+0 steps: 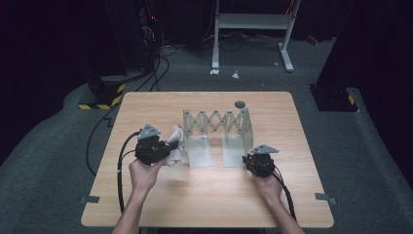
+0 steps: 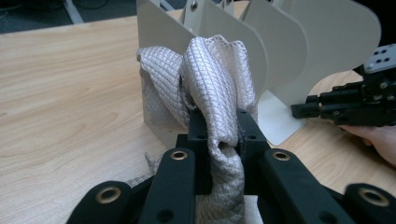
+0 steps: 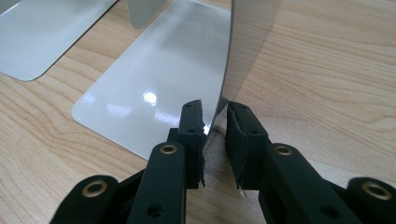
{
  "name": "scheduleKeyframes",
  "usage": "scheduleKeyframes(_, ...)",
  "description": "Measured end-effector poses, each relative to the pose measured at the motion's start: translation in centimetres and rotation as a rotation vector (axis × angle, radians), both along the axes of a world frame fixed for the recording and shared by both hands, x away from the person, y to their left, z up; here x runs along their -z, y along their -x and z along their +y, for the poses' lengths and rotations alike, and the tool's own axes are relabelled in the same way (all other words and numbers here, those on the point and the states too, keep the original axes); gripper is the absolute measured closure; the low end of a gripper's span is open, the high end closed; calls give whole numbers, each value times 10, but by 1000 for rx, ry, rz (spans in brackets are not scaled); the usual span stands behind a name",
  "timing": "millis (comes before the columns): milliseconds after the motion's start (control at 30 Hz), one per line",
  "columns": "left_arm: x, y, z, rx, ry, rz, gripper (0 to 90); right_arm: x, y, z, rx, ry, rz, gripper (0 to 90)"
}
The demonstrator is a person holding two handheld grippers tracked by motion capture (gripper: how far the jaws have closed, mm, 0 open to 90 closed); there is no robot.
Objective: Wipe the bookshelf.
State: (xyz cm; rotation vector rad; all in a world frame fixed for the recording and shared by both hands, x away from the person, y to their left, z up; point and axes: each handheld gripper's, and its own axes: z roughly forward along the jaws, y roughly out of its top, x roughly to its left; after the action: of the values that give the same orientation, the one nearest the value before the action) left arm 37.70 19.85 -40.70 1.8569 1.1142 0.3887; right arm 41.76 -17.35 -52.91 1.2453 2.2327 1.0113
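Dark room – grey carpet, white stand, floor cables.

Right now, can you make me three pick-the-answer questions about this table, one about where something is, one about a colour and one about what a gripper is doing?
1. Where is the small dark round disc?
A. behind the rack, near the table's far edge
B. between the left gripper's jaws
C. on the floor

2. What colour is the folding metal rack with upright plates?
A. bright red
B. pale grey
C. green

3. What is the left gripper doing?
A. hanging open over bare wood
B. clamped on a pen
C. shut on the white mesh cloth

Answers:
1 A, the high view shows the disc on the light wooden table beyond the rack.
2 B, its plates look pale grey in each view.
3 C, the left gripper view shows the cloth bunched between the pads.
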Motion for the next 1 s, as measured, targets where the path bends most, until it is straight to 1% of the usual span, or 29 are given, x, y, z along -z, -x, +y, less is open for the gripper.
scheduleKeyframes(33,3,-2,0,-1,-3,7,796,0,0,0,-2,2,-2,767)
scheduleKeyframes(67,10,-5,-1,-7,-6,23,795,0,0,0,0,-1,1,767)
scheduleKeyframes(100,10,-5,-1,-7,-6,23,796,0,0,0,0,-1,1,767)
scheduleKeyframes(133,19,-8,-3,-10,-15,42,796,0,0,0,0,-1,1,767)
scheduleKeyframes(167,19,-8,-3,-10,-15,42,796,0,0,0,0,-1,1,767)
scheduleKeyframes(200,27,-10,-4,-15,-23,58,796,0,0,0,0,-1,1,767)
scheduleKeyframes(233,27,-10,-4,-15,-23,58,796,0,0,0,0,-1,1,767)
scheduleKeyframes(300,35,-13,-4,-21,-23,69,796,0,0,0,0,-1,1,767)
scheduleKeyframes(333,42,-16,-4,-27,-27,79,795,0,0,0,0,-1,1,766)
scheduleKeyframes(367,42,-16,-4,-27,-27,79,795,0,0,0,0,-1,1,766)
scheduleKeyframes(400,48,-18,-5,-32,-30,93,796,0,0,0,-1,-2,2,766)
scheduleKeyframes(433,48,-18,-5,-32,-30,93,795,0,0,0,-1,-2,2,766)
scheduleKeyframes(533,56,-22,-6,-31,-48,113,795,0,0,0,-1,-2,2,766)
scheduleKeyframes(567,58,-23,-6,-33,-46,121,795,0,0,0,-1,-2,2,766)
scheduleKeyframes(600,62,-26,-6,-35,-33,139,795,0,0,0,-1,-2,2,766)
scheduleKeyframes(700,61,-26,-5,-29,-26,135,795,0,0,0,-1,-2,2,765)
scheduleKeyframes(767,56,-24,-3,-25,-15,124,795,0,0,0,-1,-2,2,766)
scheduleKeyframes(833,49,-20,-1,-18,-8,107,795,0,0,0,-1,-2,2,766)
scheduleKeyframes(867,41,-16,1,-16,9,86,796,0,0,0,-3,0,0,765)
scheduleKeyframes(900,41,-16,1,-16,9,86,796,0,0,0,-3,0,0,765)
scheduleKeyframes(1000,28,-12,4,-5,11,60,798,0,0,0,-3,0,0,765)
